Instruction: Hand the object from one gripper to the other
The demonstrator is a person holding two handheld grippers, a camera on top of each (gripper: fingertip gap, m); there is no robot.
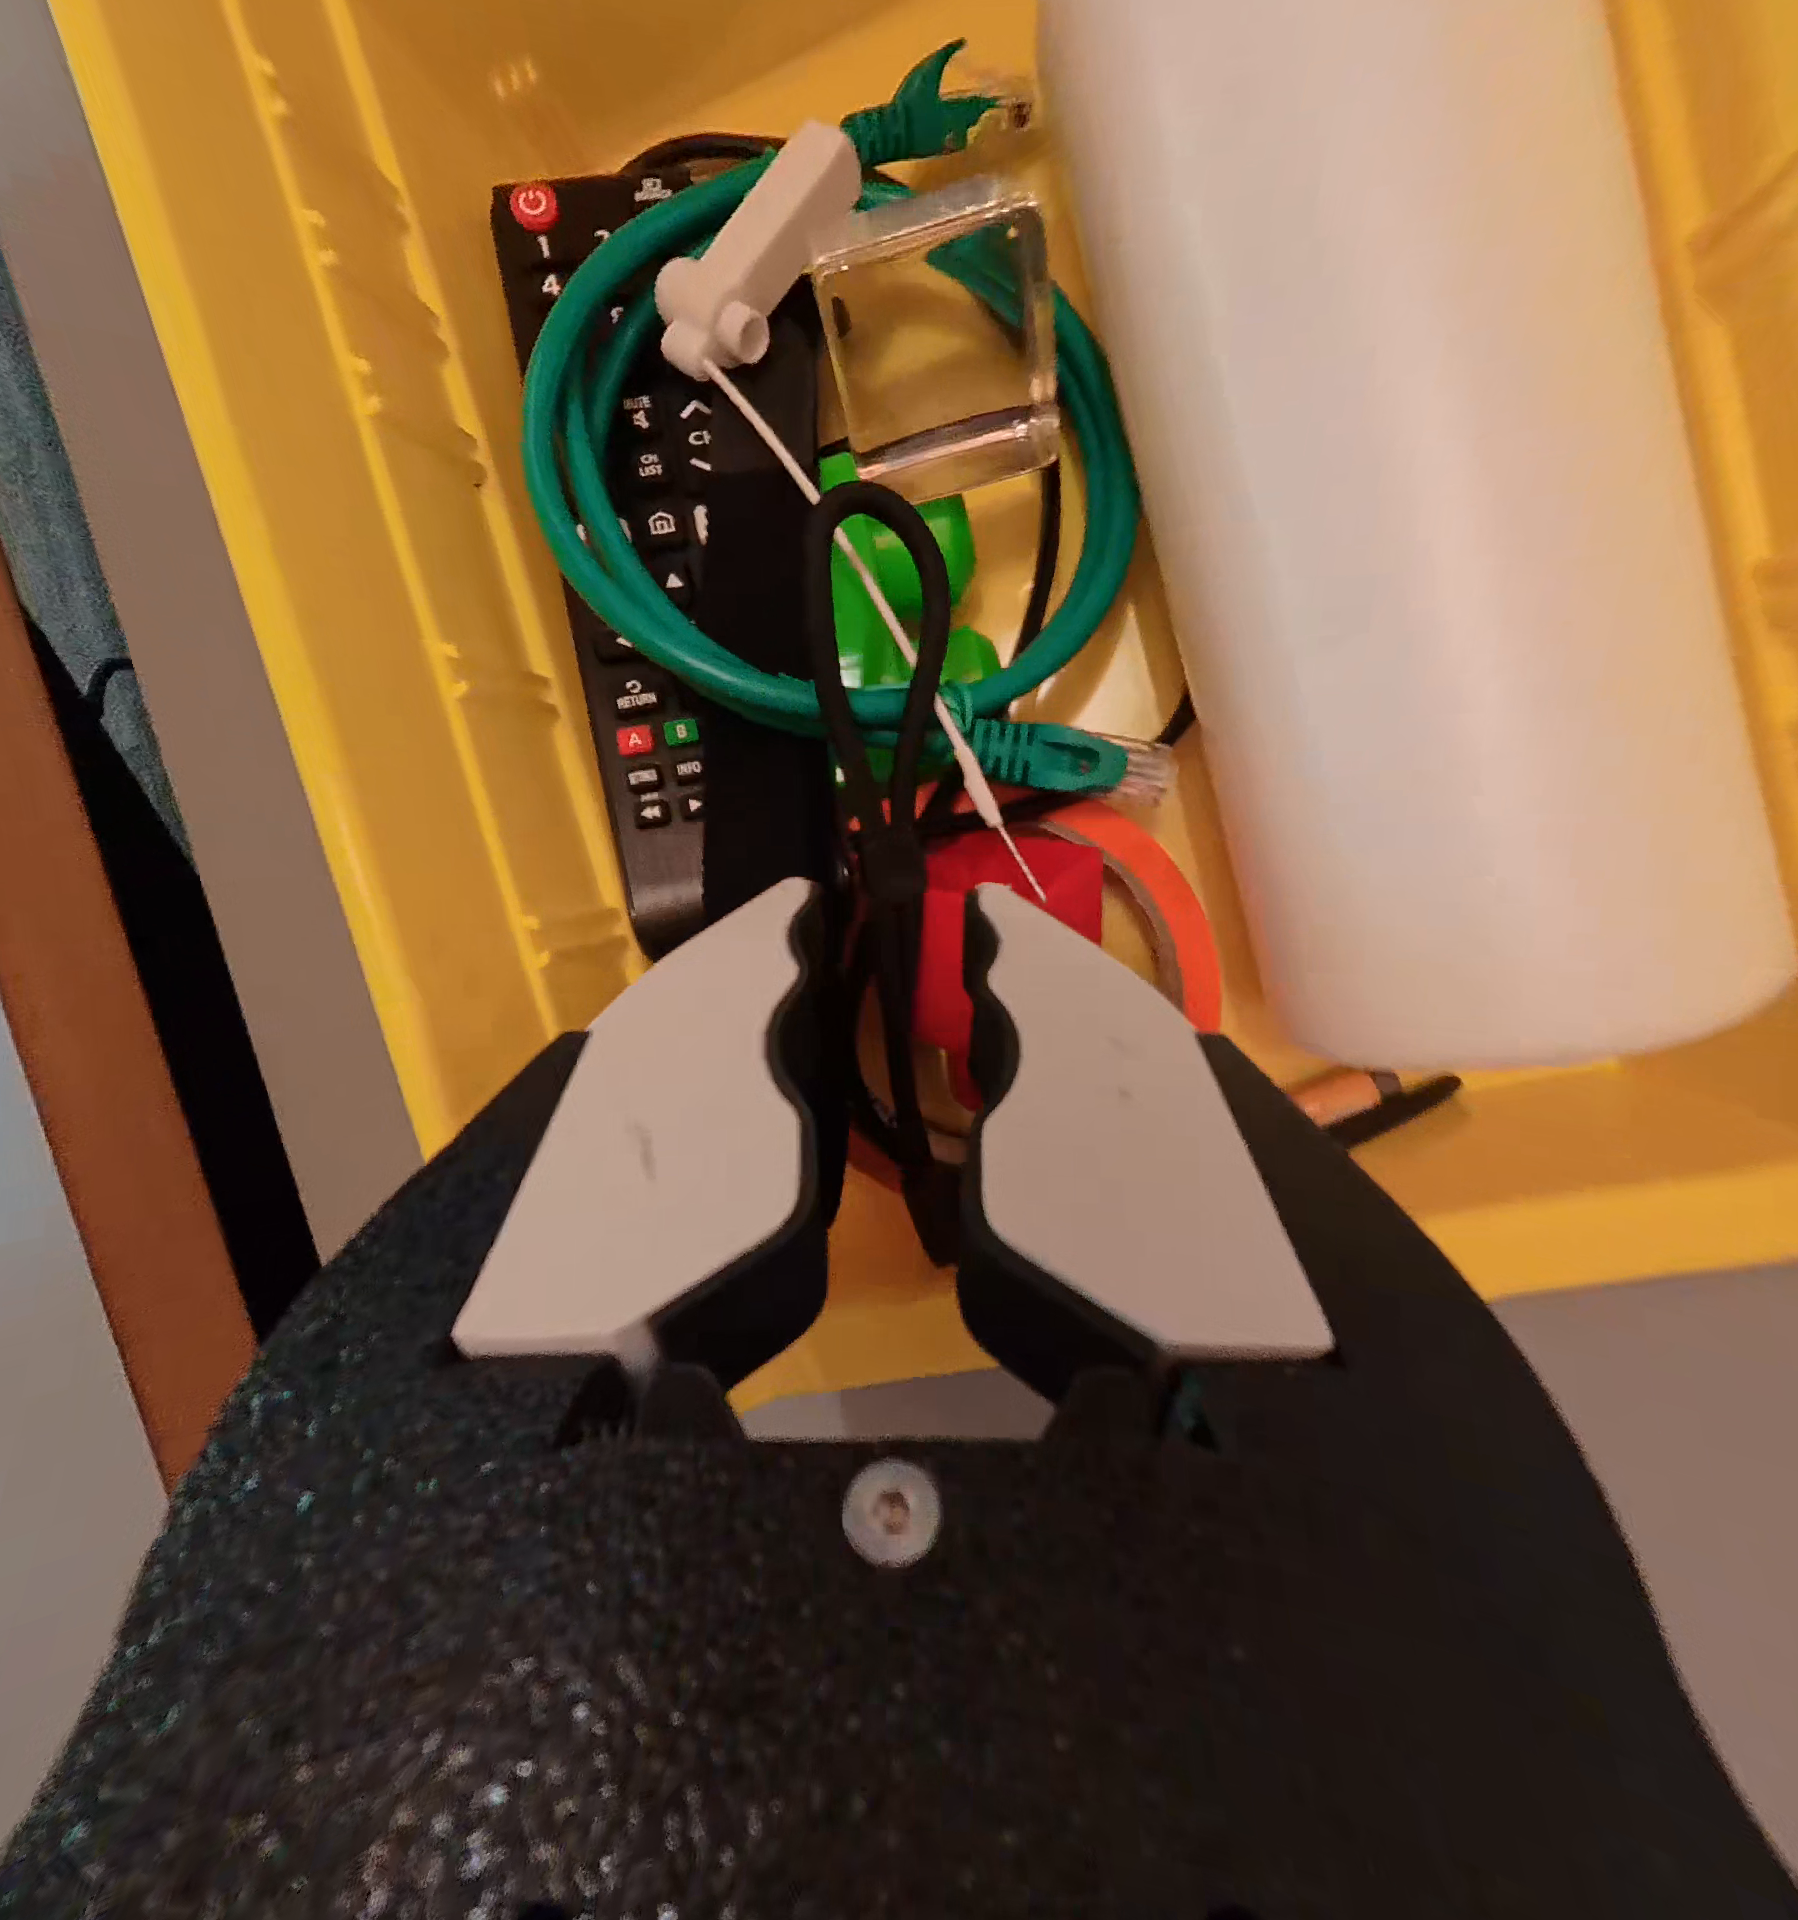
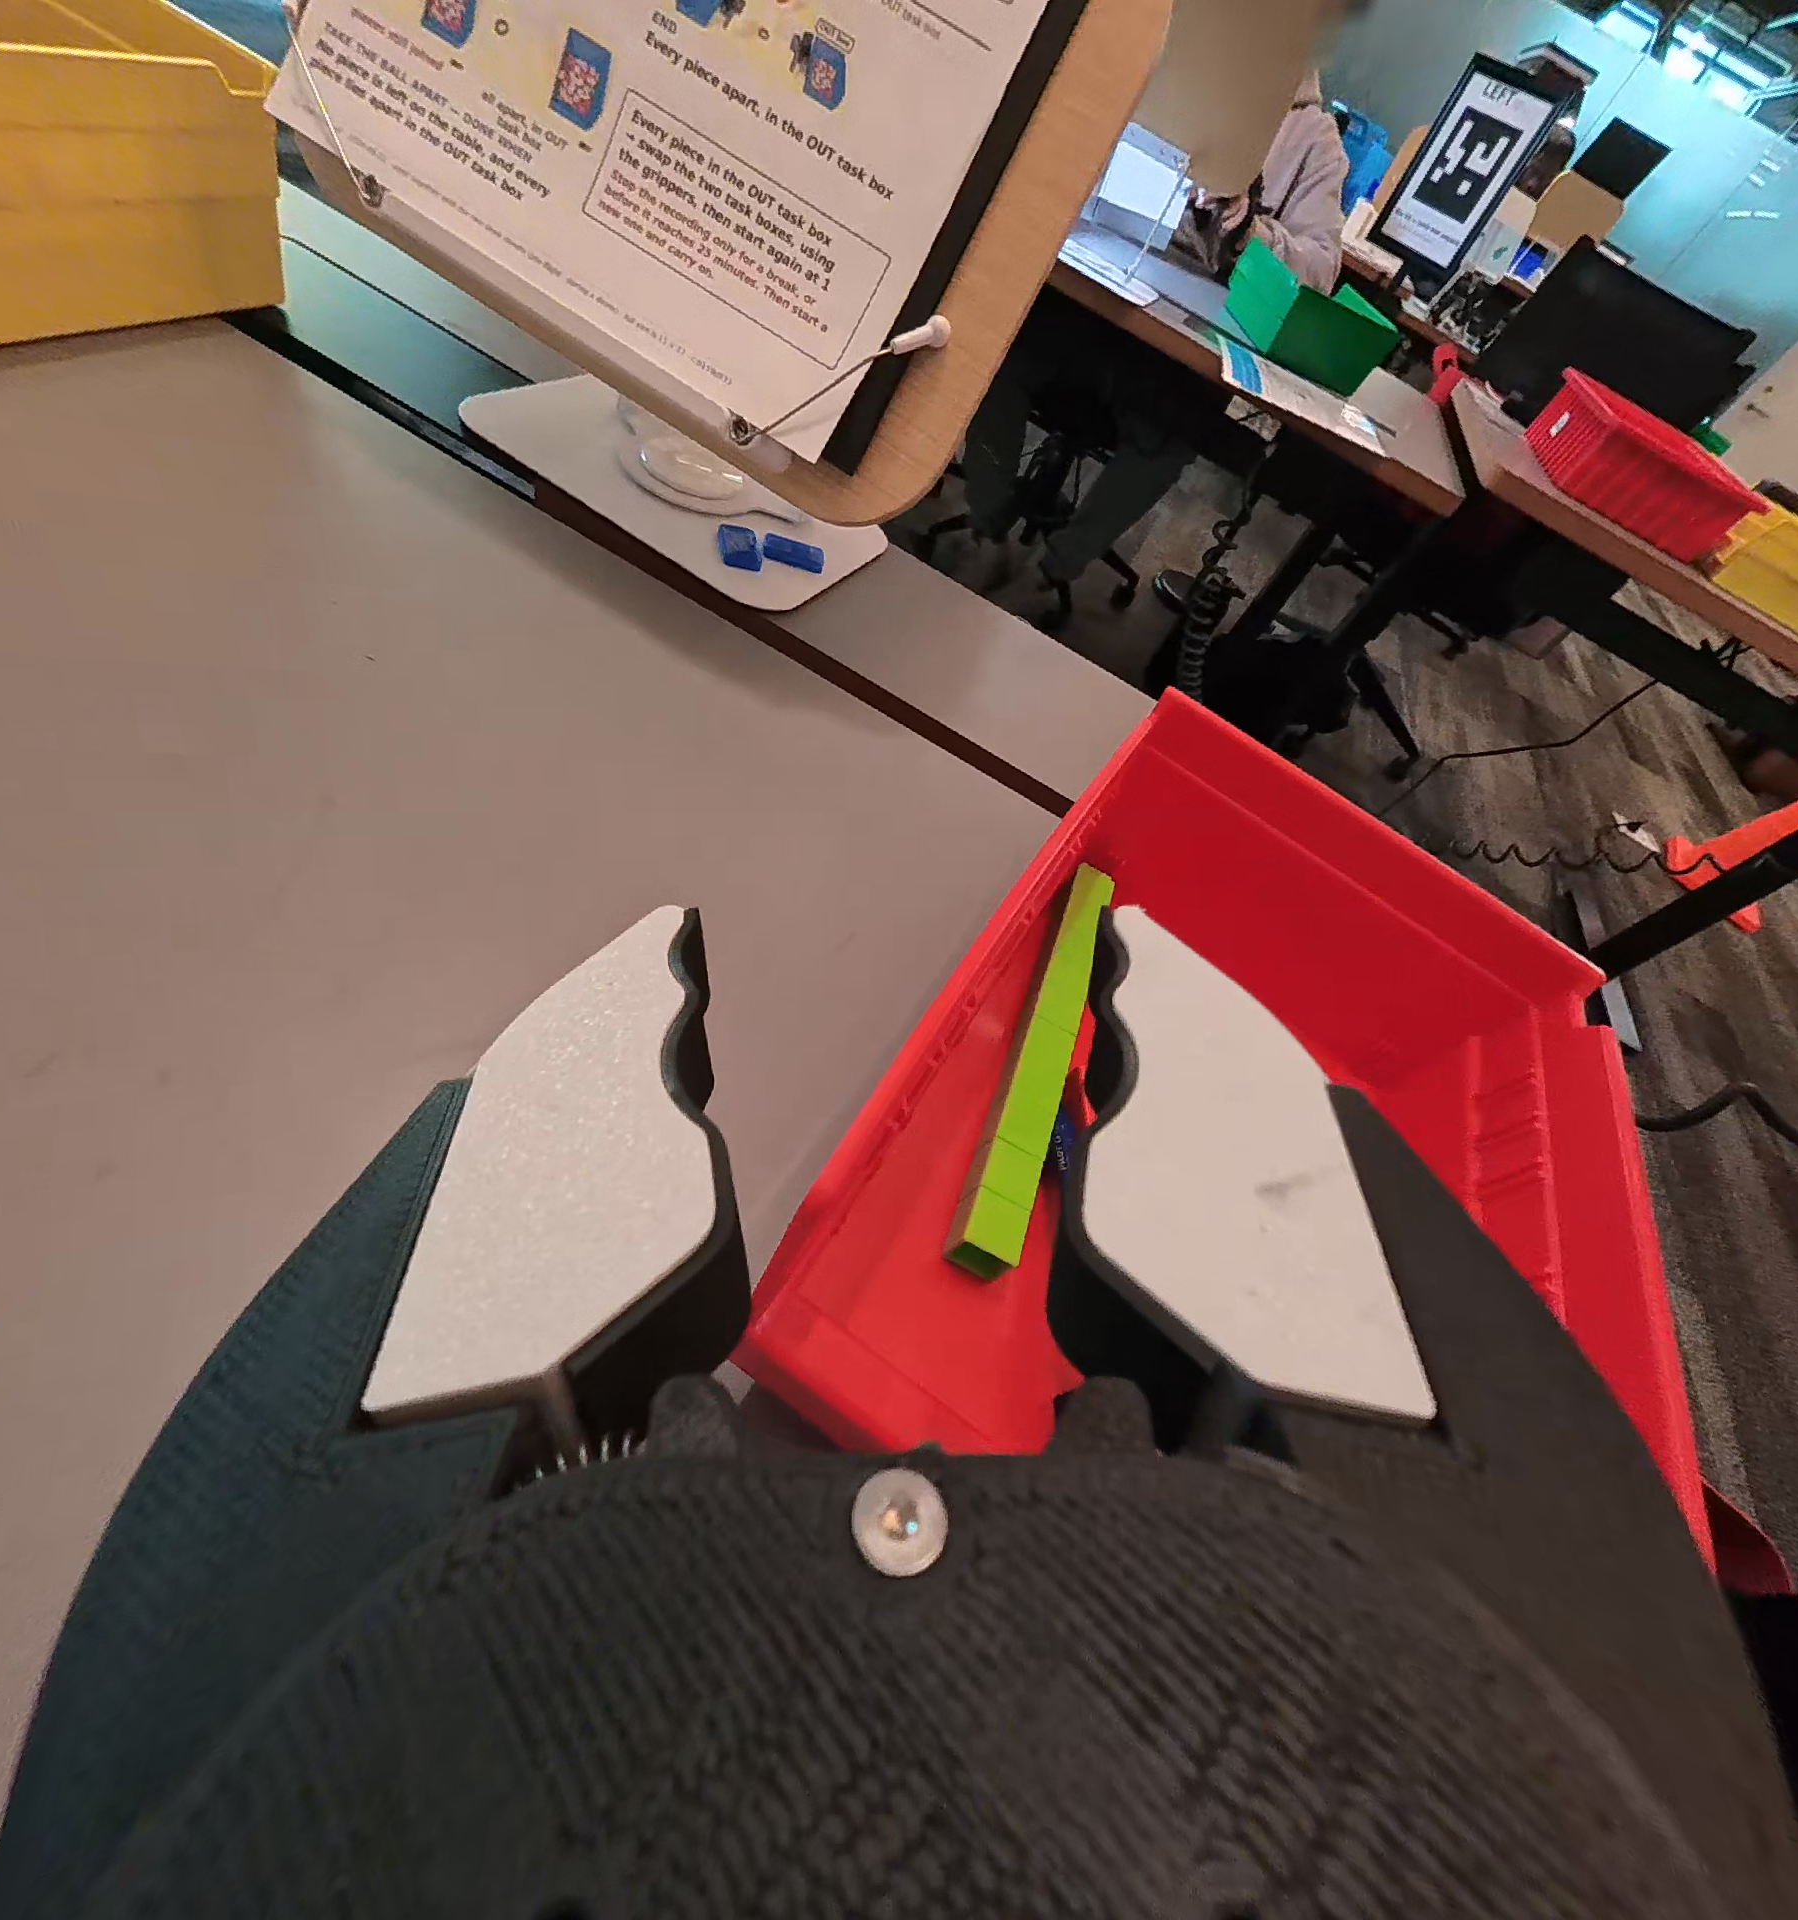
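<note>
In the left wrist view my left gripper (image 1: 895, 894) hangs over a yellow bin (image 1: 375, 582). Its jaws stand a narrow gap apart, one on each side of a black elastic cord loop (image 1: 879, 623). The cord runs down between the fingers without clearly touching either pad. I cannot tell whether it lies on the bin's contents or is lifted. In the right wrist view my right gripper (image 2: 905, 925) is wide open and empty, above the near left corner of a red bin (image 2: 1342, 904). A lime-green block bar (image 2: 1040, 1081) lies inside that bin.
The yellow bin also holds a black remote (image 1: 604, 499), a coiled green network cable (image 1: 583, 582), a clear cube (image 1: 936, 343), a white tag (image 1: 760, 249), an orange tape roll (image 1: 1175, 894) and a large white cylinder (image 1: 1394, 520). A document stand (image 2: 687, 260) stands on the grey table (image 2: 303, 779). The left gripper's tips are roughly 65 cm from the right gripper's. The lime-green block bar (image 2: 1040, 1081) sits 15 cm or so from the ends of my right fingers.
</note>
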